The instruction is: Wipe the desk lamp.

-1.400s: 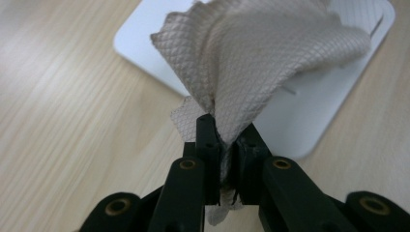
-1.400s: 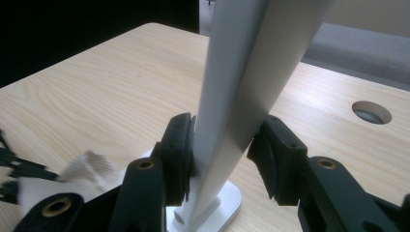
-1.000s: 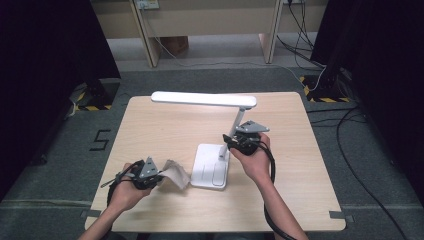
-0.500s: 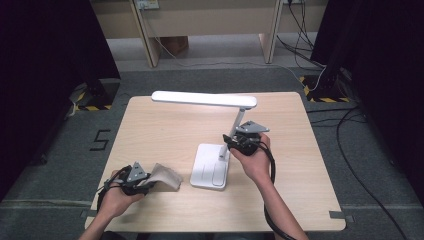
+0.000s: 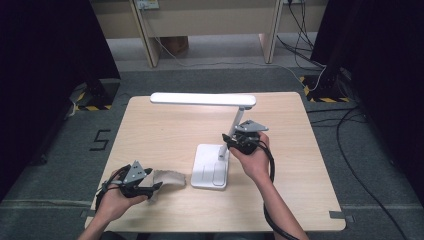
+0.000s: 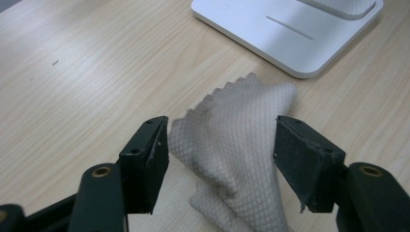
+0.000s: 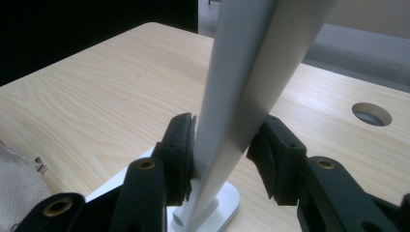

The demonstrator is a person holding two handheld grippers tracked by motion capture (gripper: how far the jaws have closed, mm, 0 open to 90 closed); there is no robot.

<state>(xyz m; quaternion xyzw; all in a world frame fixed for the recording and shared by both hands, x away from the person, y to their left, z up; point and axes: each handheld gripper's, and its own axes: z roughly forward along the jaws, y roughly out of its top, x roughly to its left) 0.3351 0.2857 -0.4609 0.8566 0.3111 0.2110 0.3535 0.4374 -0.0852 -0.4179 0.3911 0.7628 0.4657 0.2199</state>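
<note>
A beige waffle-weave cloth lies crumpled on the wooden table, left of the white desk lamp's base. My left gripper stands open around it. In the left gripper view the cloth sits between the jaws of that gripper, and neither pad presses on it. Those jaws have just been opening. My right gripper is shut on the lamp's slanted white stem. In the right gripper view both pads of this gripper clamp the stem just above the base.
The lamp's long head reaches left over the far half of the table. A round cable hole is in the tabletop beyond the stem. Cables trail from both grippers. Dark curtains flank the table, and desk legs stand behind it.
The left gripper has drawn back a little toward the near left edge. Its jaws went from shut on the cloth to open, and the cloth now rests loose on the table. The right gripper has not moved.
</note>
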